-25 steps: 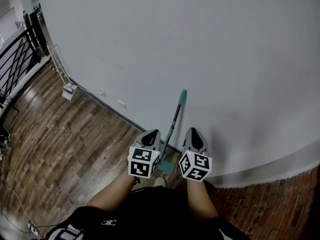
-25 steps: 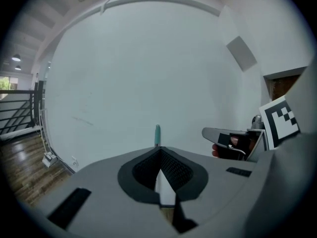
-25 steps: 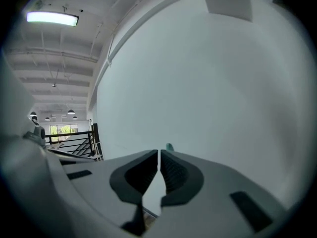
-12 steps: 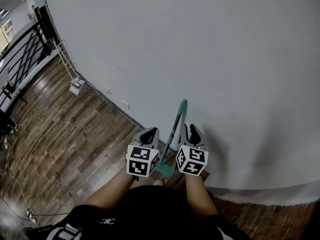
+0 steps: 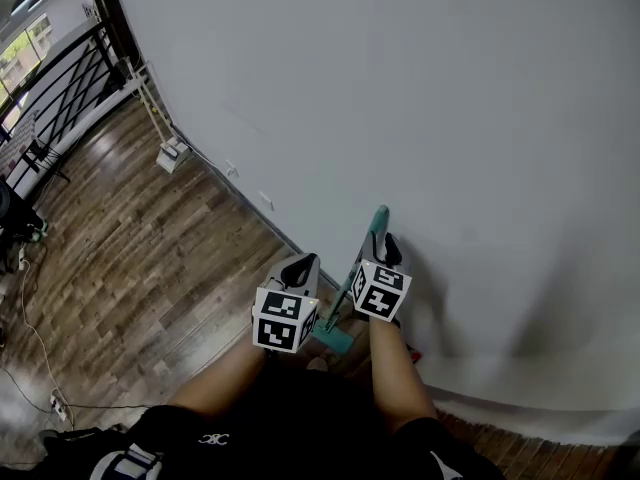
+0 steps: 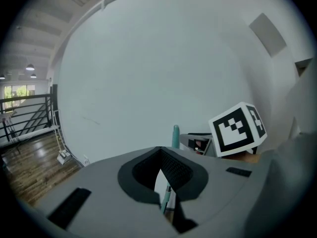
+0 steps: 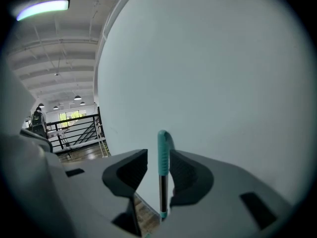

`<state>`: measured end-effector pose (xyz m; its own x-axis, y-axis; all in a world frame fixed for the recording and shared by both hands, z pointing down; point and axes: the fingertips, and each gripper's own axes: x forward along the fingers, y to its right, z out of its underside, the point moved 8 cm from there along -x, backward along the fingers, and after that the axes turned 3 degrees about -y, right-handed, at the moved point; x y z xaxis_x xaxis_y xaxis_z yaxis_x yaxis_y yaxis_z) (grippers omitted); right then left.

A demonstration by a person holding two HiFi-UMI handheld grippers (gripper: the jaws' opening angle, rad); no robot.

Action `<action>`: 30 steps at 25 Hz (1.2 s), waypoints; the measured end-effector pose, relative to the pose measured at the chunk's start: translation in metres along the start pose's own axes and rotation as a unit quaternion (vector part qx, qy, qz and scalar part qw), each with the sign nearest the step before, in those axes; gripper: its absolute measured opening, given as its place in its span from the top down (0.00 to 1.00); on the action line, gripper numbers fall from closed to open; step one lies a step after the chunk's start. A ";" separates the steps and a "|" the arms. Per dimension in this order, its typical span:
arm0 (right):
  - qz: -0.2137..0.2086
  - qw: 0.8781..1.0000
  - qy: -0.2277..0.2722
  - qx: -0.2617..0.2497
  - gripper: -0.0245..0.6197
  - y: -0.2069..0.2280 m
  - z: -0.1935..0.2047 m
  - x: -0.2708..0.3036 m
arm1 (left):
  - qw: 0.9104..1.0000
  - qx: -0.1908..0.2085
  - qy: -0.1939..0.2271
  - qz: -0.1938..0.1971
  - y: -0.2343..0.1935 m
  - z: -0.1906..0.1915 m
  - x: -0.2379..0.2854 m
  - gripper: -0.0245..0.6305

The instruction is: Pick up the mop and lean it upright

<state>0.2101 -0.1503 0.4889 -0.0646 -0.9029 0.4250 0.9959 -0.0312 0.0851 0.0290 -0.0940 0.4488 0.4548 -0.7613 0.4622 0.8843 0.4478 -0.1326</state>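
The mop stands upright against the white wall, its teal grip (image 5: 380, 218) on top and its teal head (image 5: 335, 337) on the floor. My right gripper (image 5: 388, 244) is up at the grip. In the right gripper view its jaws are opening around the teal grip (image 7: 163, 152); the grip lies close along the right pad (image 7: 181, 170), with a clear gap on the left. My left gripper (image 5: 301, 264) hangs lower, left of the pole, its fingertips (image 6: 159, 150) closed together with nothing in them. The mop's top (image 6: 175, 134) shows beyond it.
White wall (image 5: 420, 98) fills the front, with a baseboard along the wooden floor (image 5: 130, 258). A black railing (image 5: 60, 88) and a small white box (image 5: 172, 154) are at the far left. Cables (image 5: 25, 338) lie on the floor at the left. The person's arms and dark clothing fill the bottom.
My right gripper has moved left and up, from beside the pole to the mop's teal grip. The left gripper has hardly moved. The mop stays against the wall.
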 end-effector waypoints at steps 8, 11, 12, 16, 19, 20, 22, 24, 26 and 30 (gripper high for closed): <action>0.065 0.997 -0.031 -0.002 0.76 0.002 0.009 0.034 | 1.000 0.012 0.007 0.012 -0.019 -0.007 0.002 0.97; 0.077 0.996 -0.048 -0.013 0.76 0.000 0.013 0.043 | 1.000 0.005 0.011 0.018 -0.027 -0.008 0.001 0.97; 0.080 0.995 -0.053 -0.018 0.76 -0.001 0.014 0.045 | 1.000 0.005 0.011 0.020 -0.029 -0.009 0.000 0.97; 0.092 0.993 -0.064 -0.025 0.77 -0.005 0.011 0.058 | 1.000 0.004 0.004 0.031 -0.040 -0.009 0.003 0.97; 0.099 0.993 -0.062 -0.020 0.79 -0.008 0.013 0.056 | 0.999 0.002 0.000 0.033 -0.046 -0.006 0.006 0.97; 0.100 0.993 -0.060 -0.023 0.79 -0.008 0.014 0.055 | 0.999 -0.001 -0.001 0.034 -0.047 -0.005 0.006 0.97; 0.098 0.992 -0.059 -0.045 0.79 -0.012 0.015 0.052 | 0.999 -0.007 -0.002 0.037 -0.051 -0.005 0.005 0.97; 0.092 0.992 -0.058 -0.065 0.79 -0.016 0.015 0.049 | 0.999 -0.010 -0.002 0.038 -0.056 -0.005 0.005 0.97; 0.082 0.993 -0.049 -0.065 0.79 -0.019 0.018 0.045 | 0.999 -0.011 -0.004 0.038 -0.061 -0.003 0.006 0.97; 0.052 0.996 -0.022 -0.066 0.79 -0.026 0.027 0.031 | 0.999 -0.015 -0.006 0.039 -0.070 0.002 0.008 0.97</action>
<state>0.1800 -0.1656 0.5238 0.0386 -0.8844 0.4651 0.9969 0.0023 -0.0784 -0.0294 -0.1304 0.4637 0.5212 -0.7188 0.4600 0.8491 0.4910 -0.1947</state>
